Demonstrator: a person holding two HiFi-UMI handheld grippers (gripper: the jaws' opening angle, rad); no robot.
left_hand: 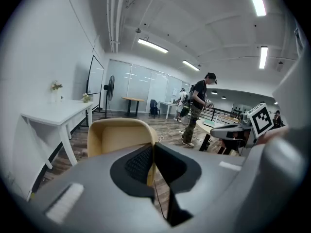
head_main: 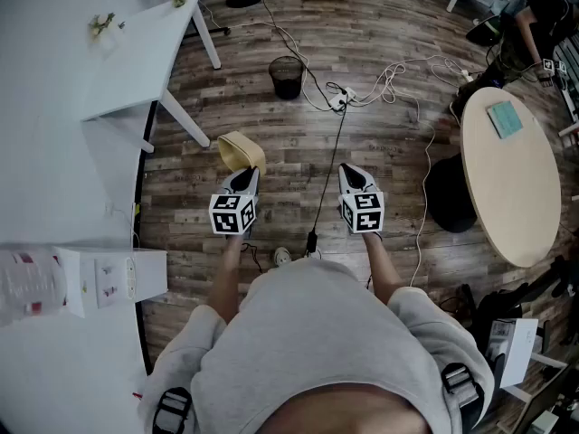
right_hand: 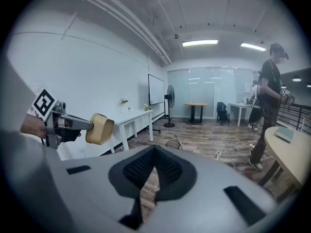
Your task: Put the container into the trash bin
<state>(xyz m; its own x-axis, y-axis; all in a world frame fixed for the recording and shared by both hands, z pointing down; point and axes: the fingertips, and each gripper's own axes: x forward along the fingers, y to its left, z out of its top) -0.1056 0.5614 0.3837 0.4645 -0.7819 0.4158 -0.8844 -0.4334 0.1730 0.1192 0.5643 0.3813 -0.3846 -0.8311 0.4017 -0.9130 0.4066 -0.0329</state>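
Carrying is where the job stands: the container is up off the ground and gripped, but not yet at the bin.

Most of the head view is wooden floor (head_main: 298, 152), with a white table (head_main: 127, 61) on the left and a round table (head_main: 511, 174) on the right. Beyond the 2 grippers, well apart from them across open boards, stands the black mesh trash bin (head_main: 286, 78), upright. Whether anything lies in it I cannot tell from this height.

The container (head_main: 240, 149), a tan cup-like piece, sits in the air at the tip of the left gripper (head_main: 247, 174), its open mouth apparently turned toward that gripper. What is left, as I judge it, is to walk or reach to the trash bin, bring the container over its mouth and let go.

In the left gripper view the jaws are nearly together, pinching the container's thin wall between the pads. The right gripper (head_main: 352, 174) hangs beside the left one, jaws closed against each other with nothing between them, touching nothing.
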